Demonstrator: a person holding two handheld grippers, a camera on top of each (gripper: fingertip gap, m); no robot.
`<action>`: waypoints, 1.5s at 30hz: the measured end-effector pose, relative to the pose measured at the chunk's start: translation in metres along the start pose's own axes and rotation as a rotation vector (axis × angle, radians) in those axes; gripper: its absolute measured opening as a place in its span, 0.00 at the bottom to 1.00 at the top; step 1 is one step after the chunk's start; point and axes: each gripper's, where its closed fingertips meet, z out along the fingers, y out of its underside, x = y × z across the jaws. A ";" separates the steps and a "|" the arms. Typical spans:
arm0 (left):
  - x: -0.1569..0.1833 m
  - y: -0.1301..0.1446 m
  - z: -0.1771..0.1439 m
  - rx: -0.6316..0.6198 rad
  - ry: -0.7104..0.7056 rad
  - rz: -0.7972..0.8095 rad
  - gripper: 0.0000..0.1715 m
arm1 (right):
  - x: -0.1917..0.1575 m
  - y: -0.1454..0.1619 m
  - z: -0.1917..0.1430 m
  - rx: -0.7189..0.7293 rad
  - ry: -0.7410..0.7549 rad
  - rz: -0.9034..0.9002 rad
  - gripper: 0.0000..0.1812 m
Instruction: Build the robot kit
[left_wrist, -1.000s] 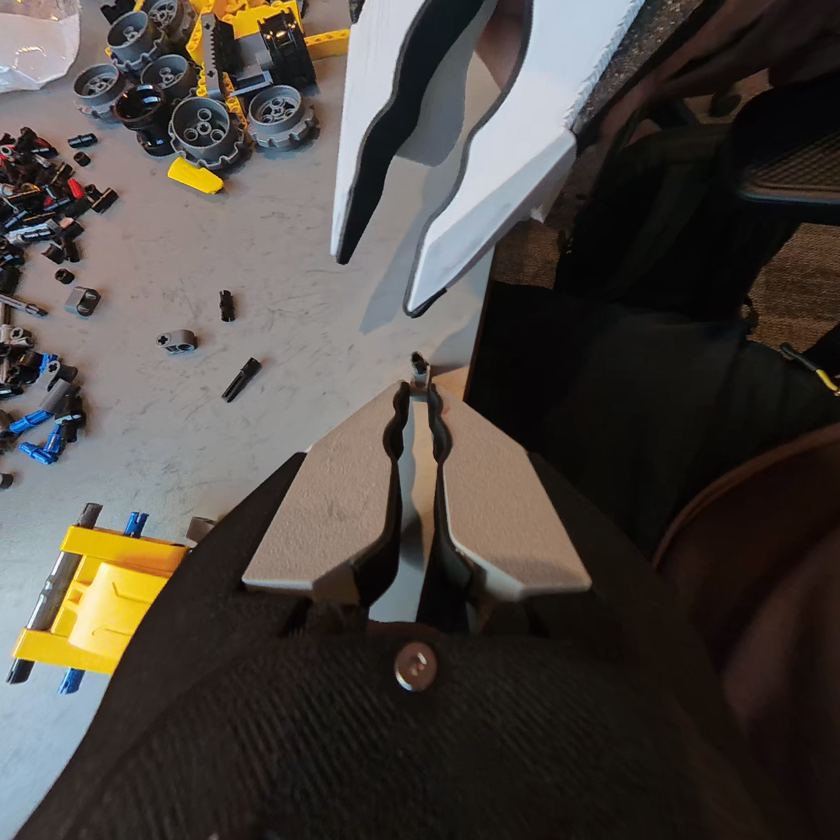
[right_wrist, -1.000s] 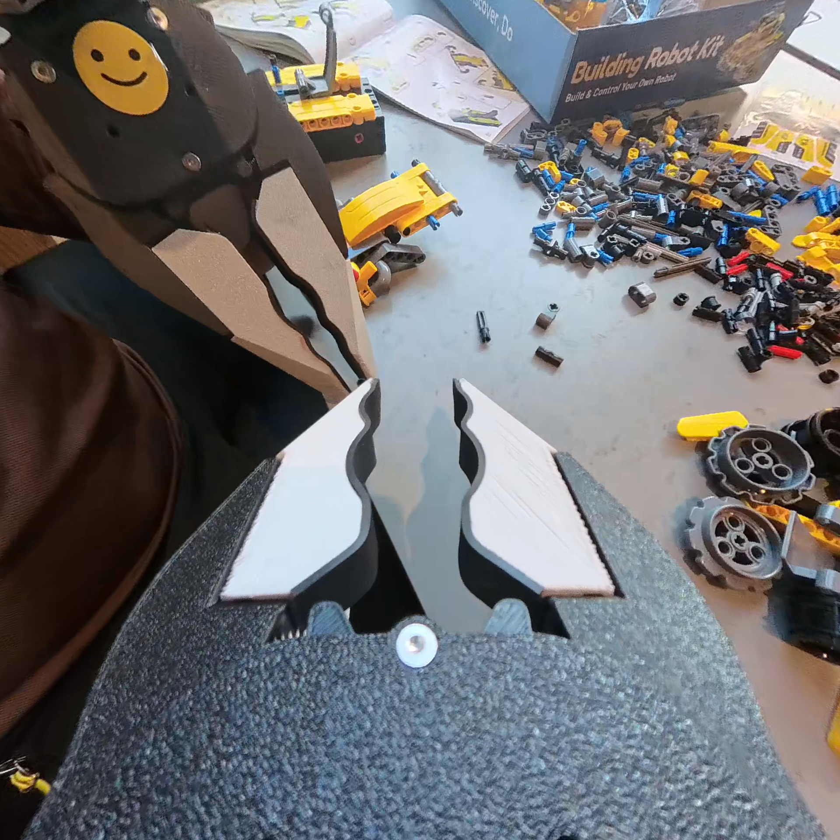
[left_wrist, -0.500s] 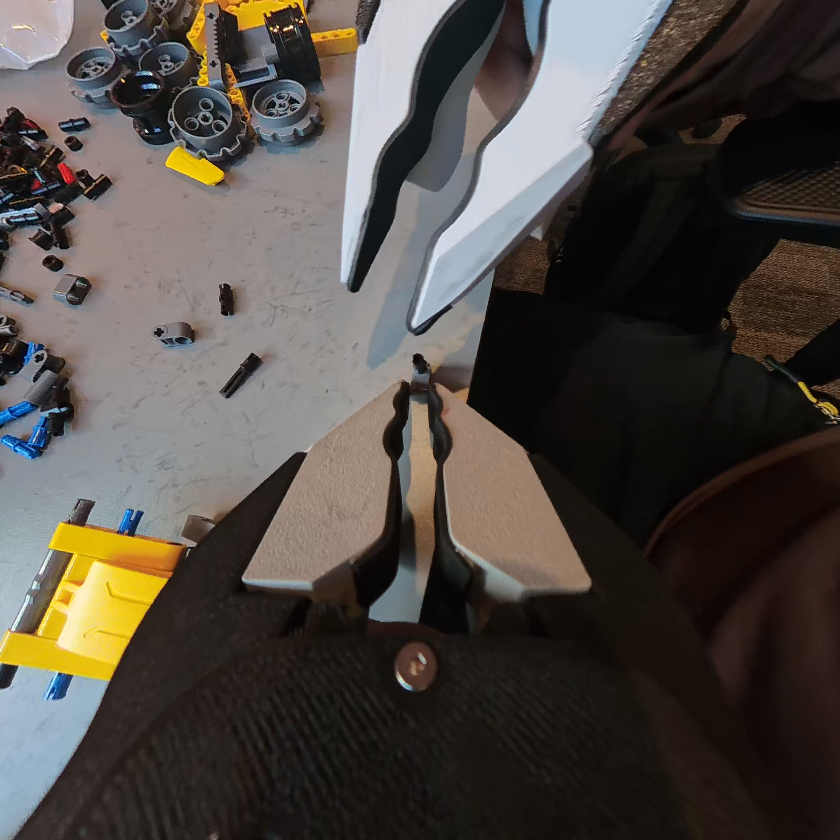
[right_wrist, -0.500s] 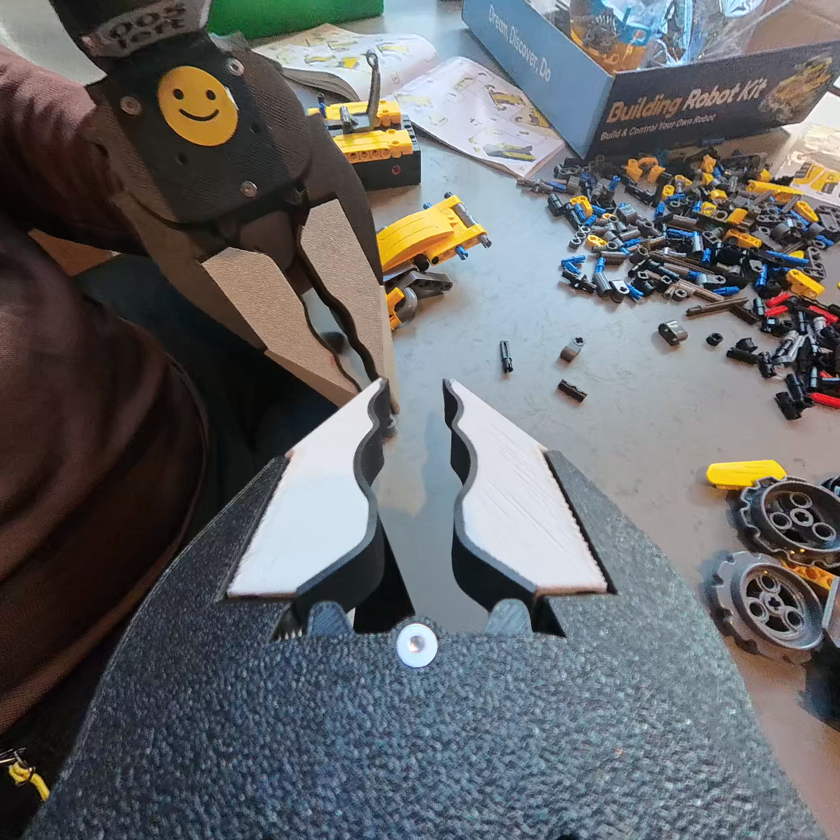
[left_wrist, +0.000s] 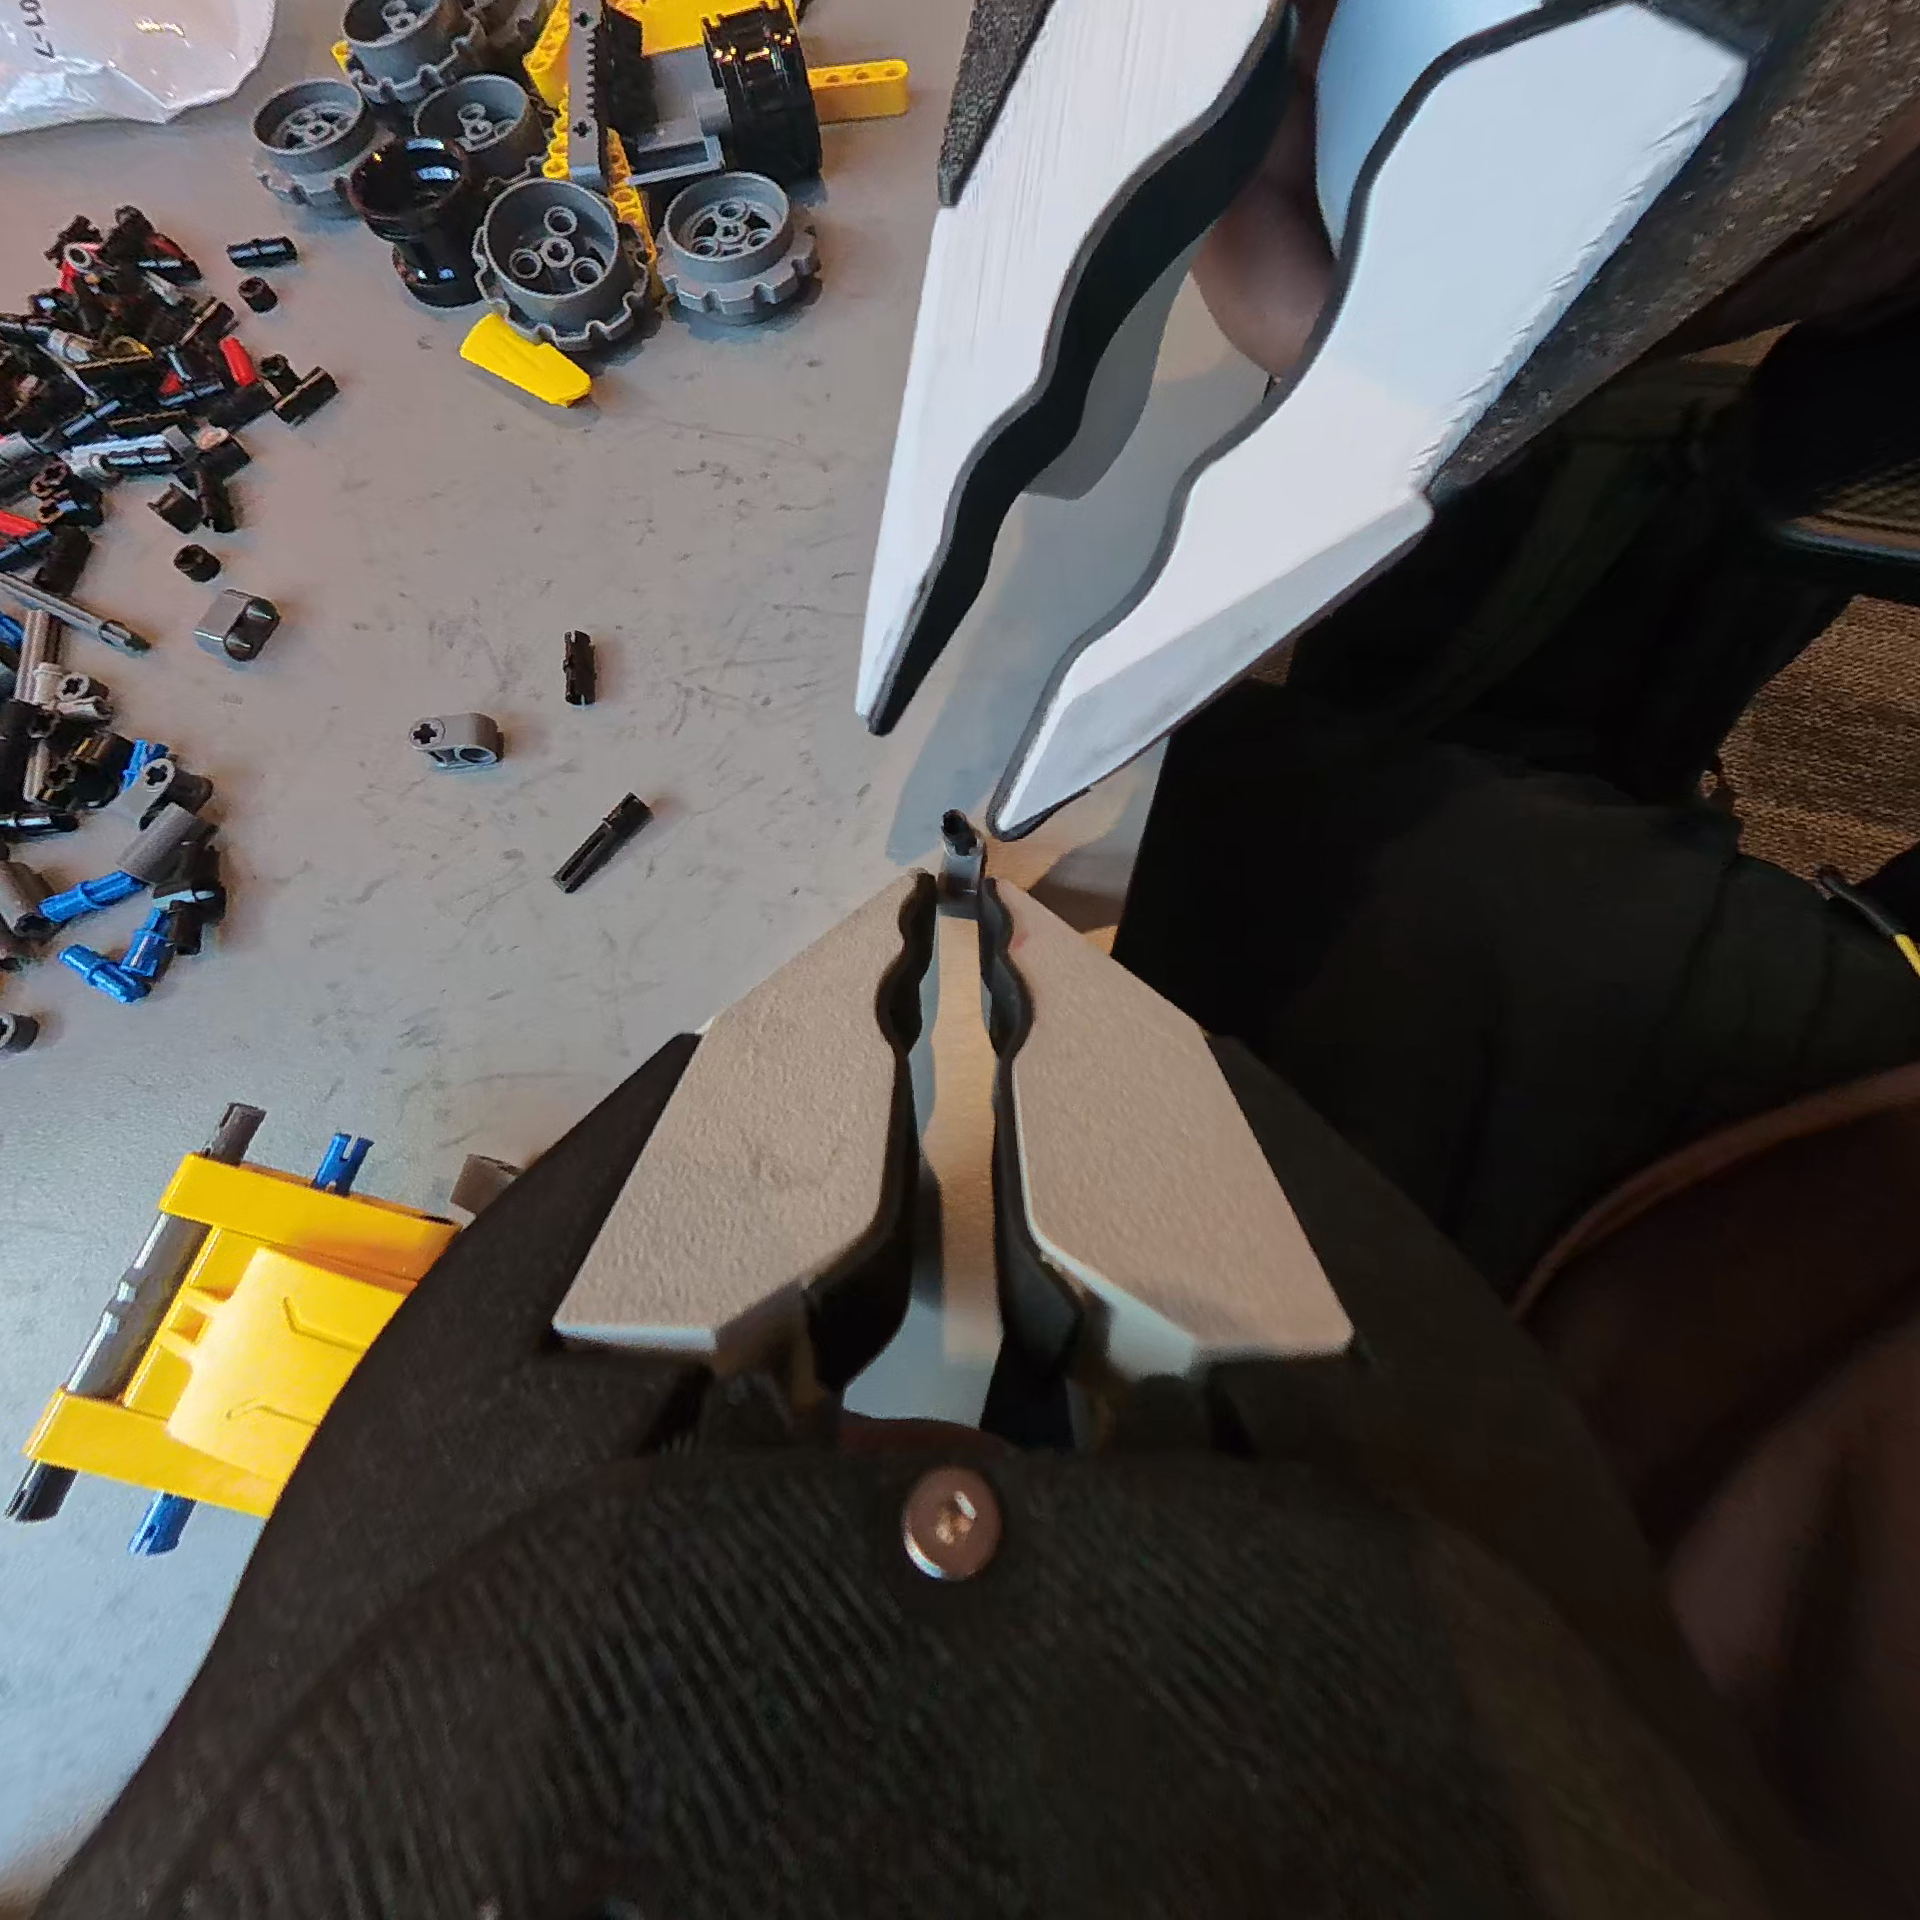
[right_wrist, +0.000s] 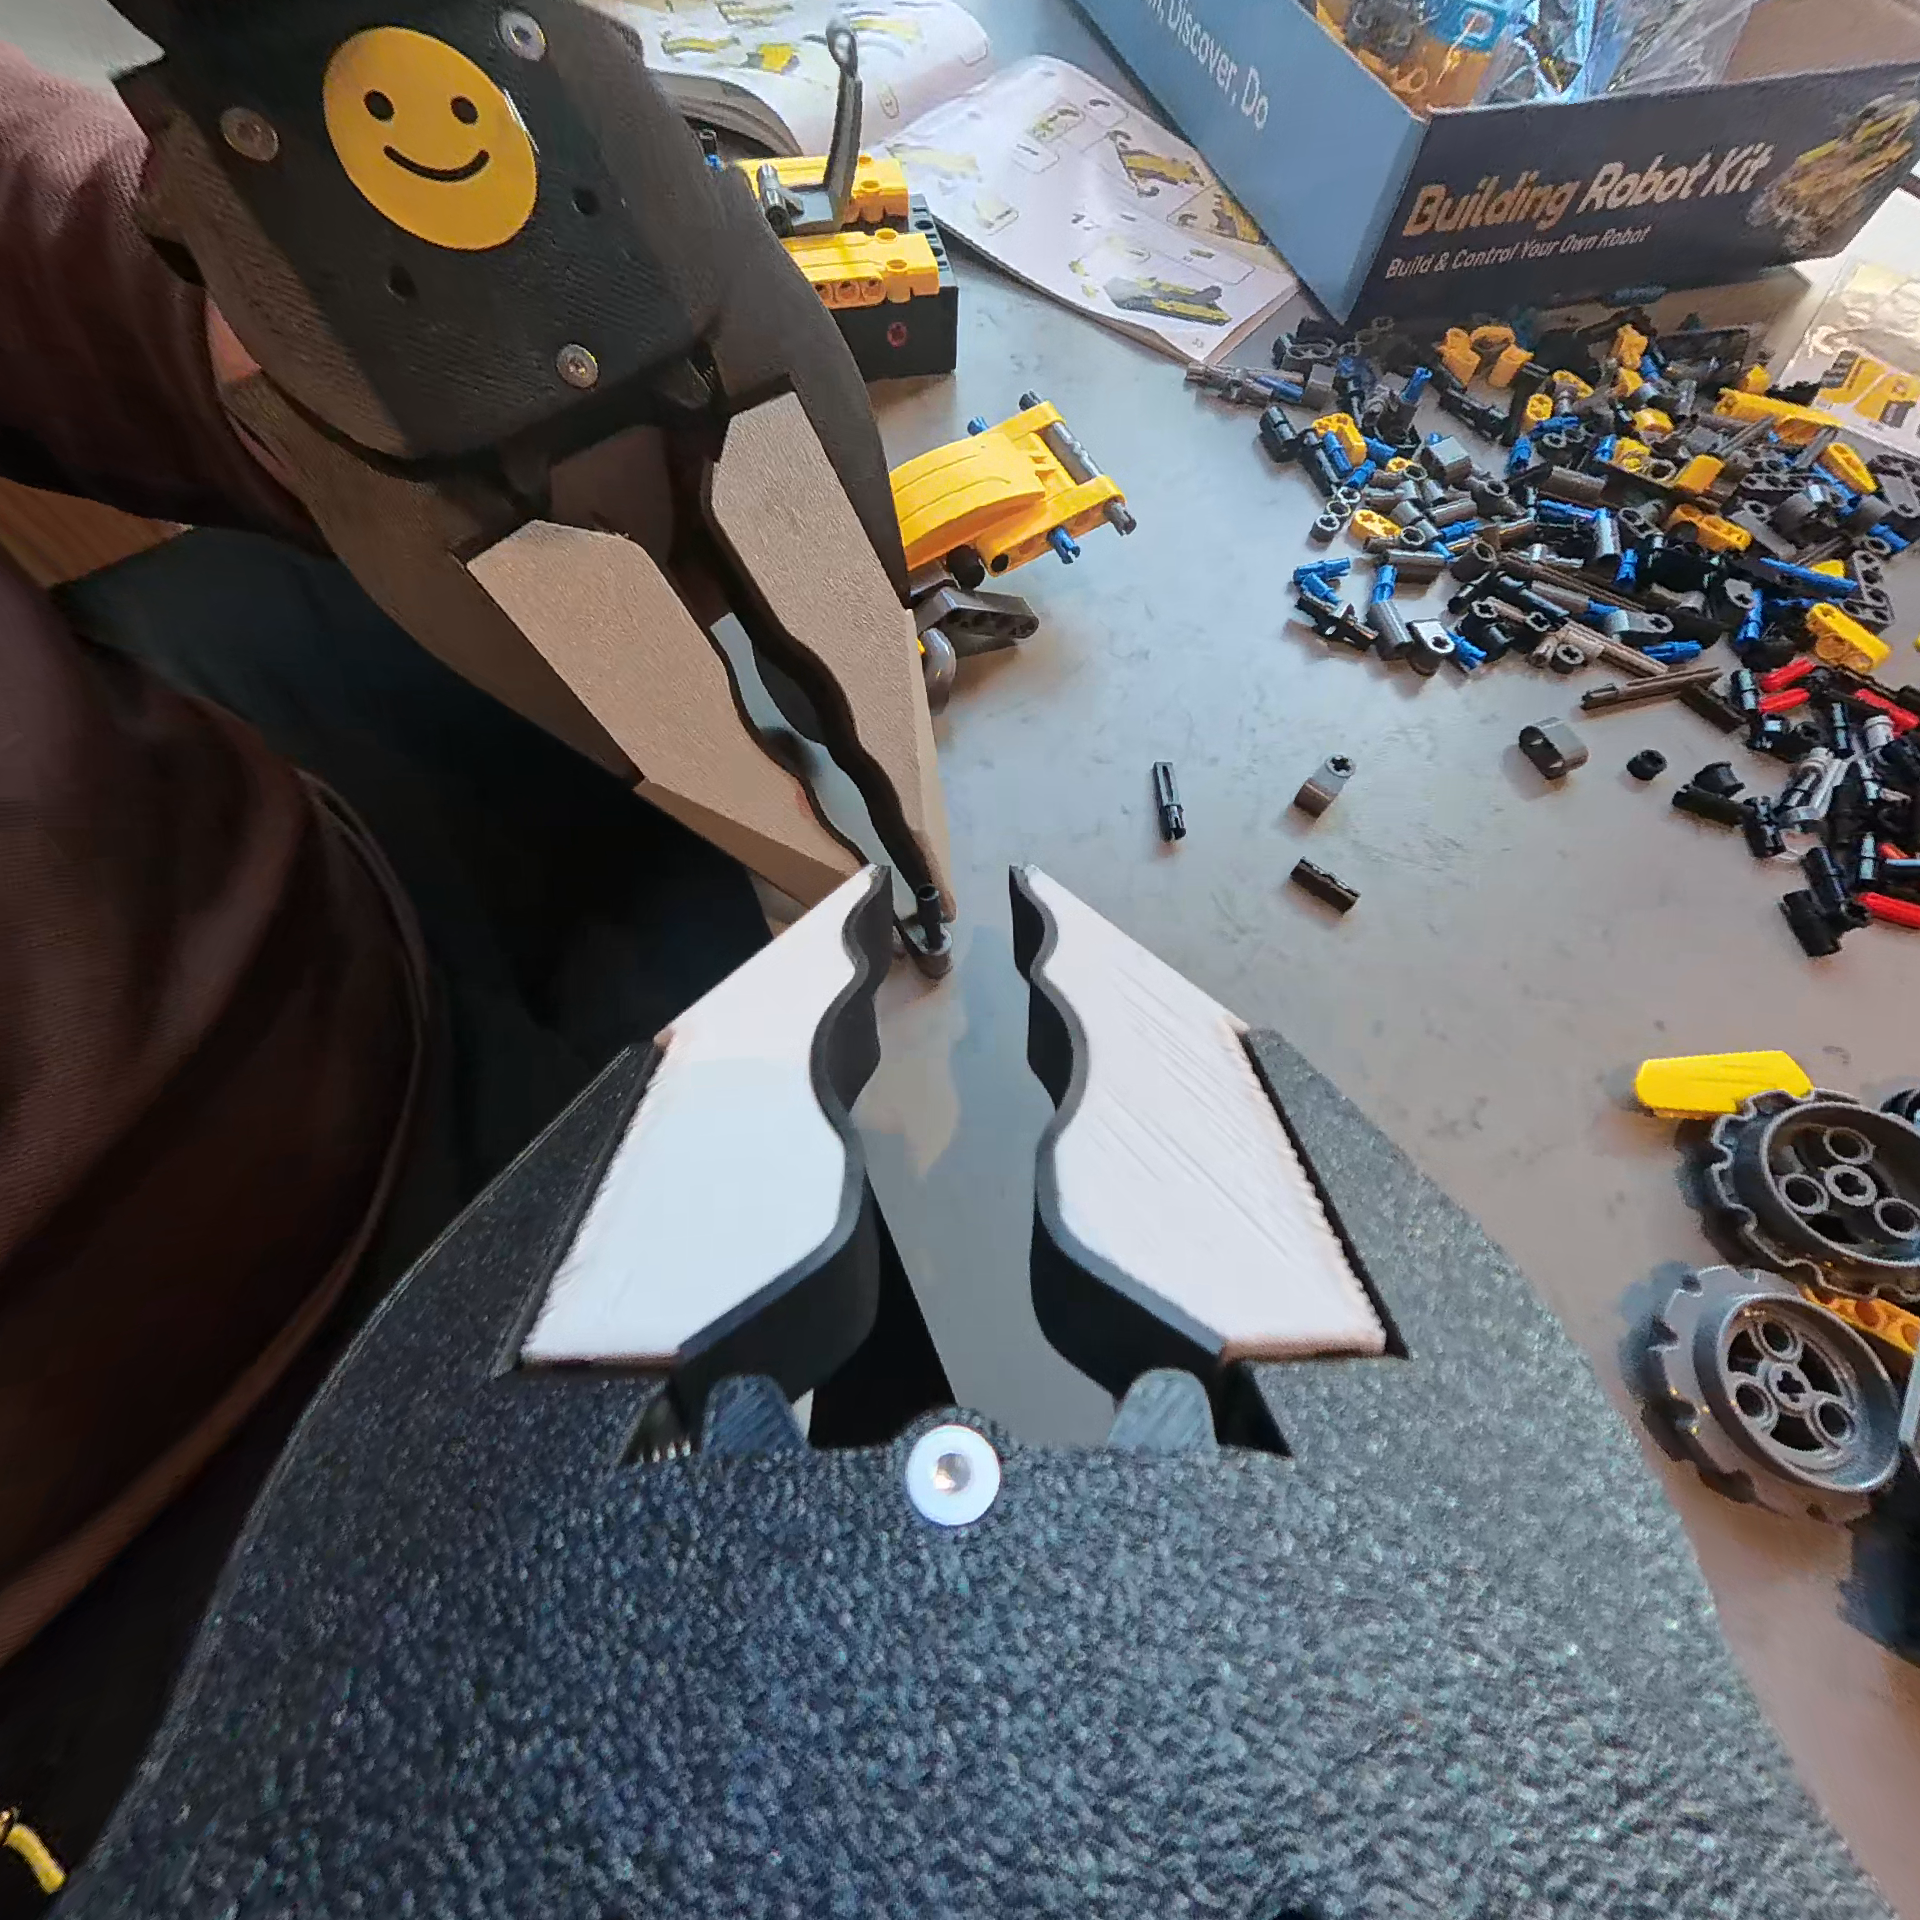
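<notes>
The right gripper has come closer, its parted white tips now just beside the small piece that the left gripper pinches at its grey tips (a dark pin stuck in a grey connector). It points lengthwise away from those fingers, above the grey table edge; wheels lie beyond.

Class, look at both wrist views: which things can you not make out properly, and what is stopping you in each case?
- Small dark piece in the left gripper: too tiny in either view to tell its shape.
- Yellow assembly, left wrist view: partly hidden behind the gripper body.
- Blue box, right wrist view: cut off by the top edge.
- Wheels, right wrist view: cut off at the right edge.
- Right gripper: open, holding nothing.
</notes>
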 end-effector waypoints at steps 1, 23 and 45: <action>-0.001 0.000 0.000 0.000 -0.003 -0.003 0.03 | 0.000 -0.002 0.000 0.007 -0.001 0.004 0.10; -0.007 0.000 0.000 -0.002 -0.034 -0.037 0.03 | 0.014 -0.001 0.003 0.005 0.070 0.047 0.09; -0.013 0.001 -0.001 -0.004 -0.071 -0.058 0.03 | 0.036 0.013 -0.002 -0.057 0.180 0.107 0.09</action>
